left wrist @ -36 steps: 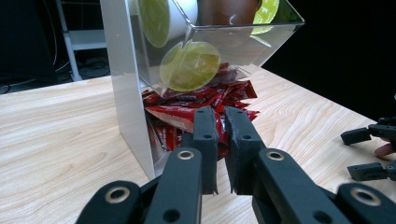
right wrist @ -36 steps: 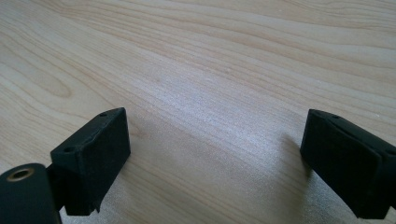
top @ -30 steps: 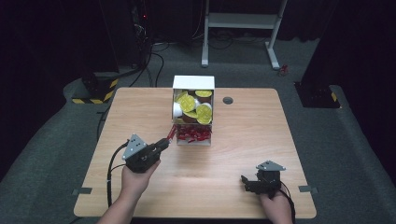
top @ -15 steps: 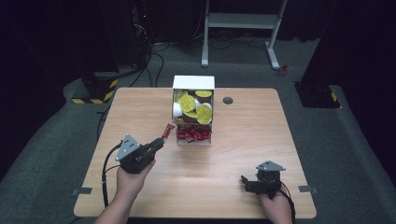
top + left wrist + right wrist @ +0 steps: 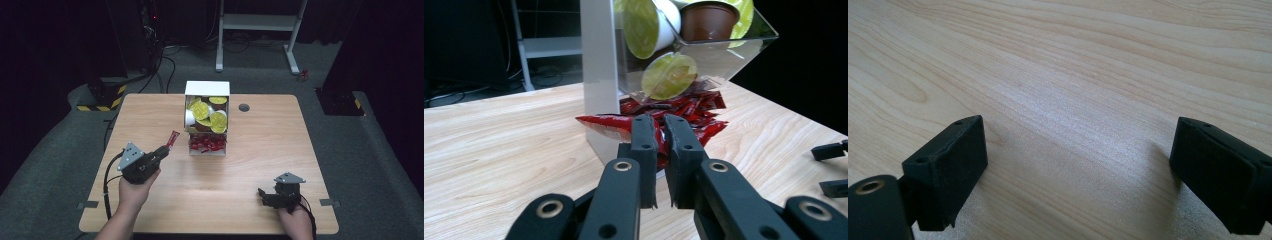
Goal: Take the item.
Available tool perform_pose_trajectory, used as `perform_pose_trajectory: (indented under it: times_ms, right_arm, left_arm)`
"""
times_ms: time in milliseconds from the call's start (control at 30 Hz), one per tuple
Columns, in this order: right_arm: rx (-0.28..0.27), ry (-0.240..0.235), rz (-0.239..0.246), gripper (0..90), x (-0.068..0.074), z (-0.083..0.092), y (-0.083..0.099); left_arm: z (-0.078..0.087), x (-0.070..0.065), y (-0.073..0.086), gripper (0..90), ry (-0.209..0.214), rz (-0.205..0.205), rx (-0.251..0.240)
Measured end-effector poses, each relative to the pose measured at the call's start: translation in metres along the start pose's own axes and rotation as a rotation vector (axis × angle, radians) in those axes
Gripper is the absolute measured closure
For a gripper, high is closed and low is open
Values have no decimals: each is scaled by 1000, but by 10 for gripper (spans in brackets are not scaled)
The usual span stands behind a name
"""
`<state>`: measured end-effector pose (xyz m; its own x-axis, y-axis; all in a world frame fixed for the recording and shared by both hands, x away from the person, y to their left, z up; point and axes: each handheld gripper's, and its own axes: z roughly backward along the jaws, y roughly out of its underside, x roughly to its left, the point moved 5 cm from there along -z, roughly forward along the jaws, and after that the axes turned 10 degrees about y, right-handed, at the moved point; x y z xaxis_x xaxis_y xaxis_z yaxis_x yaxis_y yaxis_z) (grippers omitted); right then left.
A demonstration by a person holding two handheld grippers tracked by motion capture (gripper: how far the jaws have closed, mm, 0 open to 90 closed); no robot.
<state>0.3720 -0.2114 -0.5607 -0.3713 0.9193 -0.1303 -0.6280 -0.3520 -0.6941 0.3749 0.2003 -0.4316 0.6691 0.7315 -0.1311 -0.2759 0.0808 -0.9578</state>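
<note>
the left gripper [image 5: 166,149] has its jaws clamped on a red sachet [image 5: 172,138], holding it up off the wooden table [image 5: 280,145] just left of the clear dispenser [image 5: 207,90], and from the left gripper view the sachet [image 5: 611,123] sticks out sideways from between the black pads. that dispenser carries yellow-lidded cups [image 5: 218,120] in its upper bin and a heap of red sachets [image 5: 206,144] in the tray at its foot. over at the near right edge the right gripper [image 5: 265,196] sits low on the table with its jaws spread wide and bare wood between them.
</note>
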Motion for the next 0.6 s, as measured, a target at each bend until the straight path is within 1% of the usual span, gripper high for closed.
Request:
perform_pose_trajectory:
  times_ms: [100, 133, 167, 600]
  right_arm:
    - [0, 0, 0, 81, 0, 0, 0]
    - [0, 0, 0, 80, 0, 0, 0]
    - [0, 0, 0, 81, 0, 0, 0]
    - [0, 0, 0, 80, 0, 0, 0]
  left_arm:
    - [1, 4, 0, 839, -10, 5, 1]
    - [1, 6, 1, 839, -16, 0, 2]
    - [2, 7, 1, 839, -17, 6, 4]
    - [2, 35, 4, 839, -74, 17, 29]
